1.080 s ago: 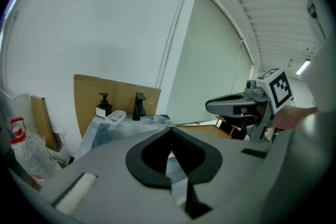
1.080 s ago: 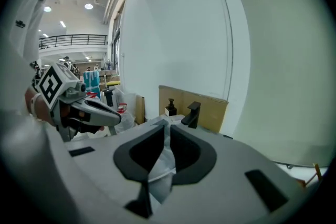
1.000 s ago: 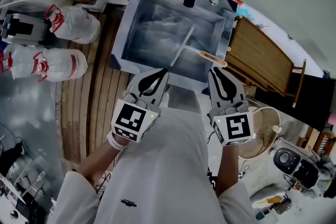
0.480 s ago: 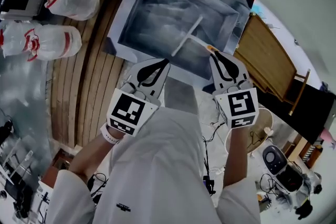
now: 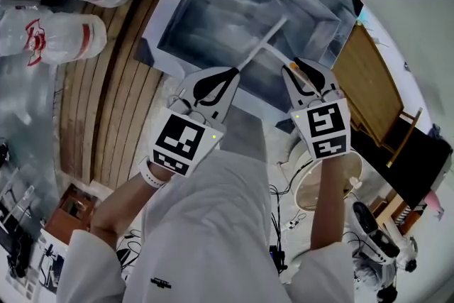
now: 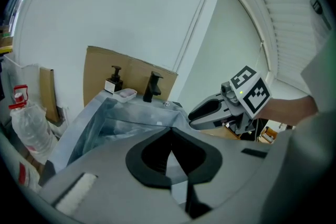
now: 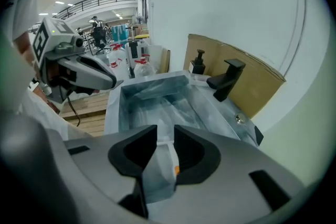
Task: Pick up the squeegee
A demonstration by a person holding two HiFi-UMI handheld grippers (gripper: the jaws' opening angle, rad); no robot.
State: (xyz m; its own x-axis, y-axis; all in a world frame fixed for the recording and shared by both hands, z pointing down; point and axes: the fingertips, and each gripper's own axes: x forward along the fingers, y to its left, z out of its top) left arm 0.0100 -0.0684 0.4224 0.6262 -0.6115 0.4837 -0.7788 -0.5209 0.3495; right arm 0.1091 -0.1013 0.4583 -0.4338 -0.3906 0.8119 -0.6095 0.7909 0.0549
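Squeegee in sink, orange end btw R gripper parted jaws

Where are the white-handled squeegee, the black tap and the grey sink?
white-handled squeegee [image 5: 264,45], head view, middle of its handle.
black tap [image 7: 227,79], right gripper view, its body.
grey sink [image 5: 177,3], head view, its left rim.

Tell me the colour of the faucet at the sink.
Black. The faucet shows best in the right gripper view.
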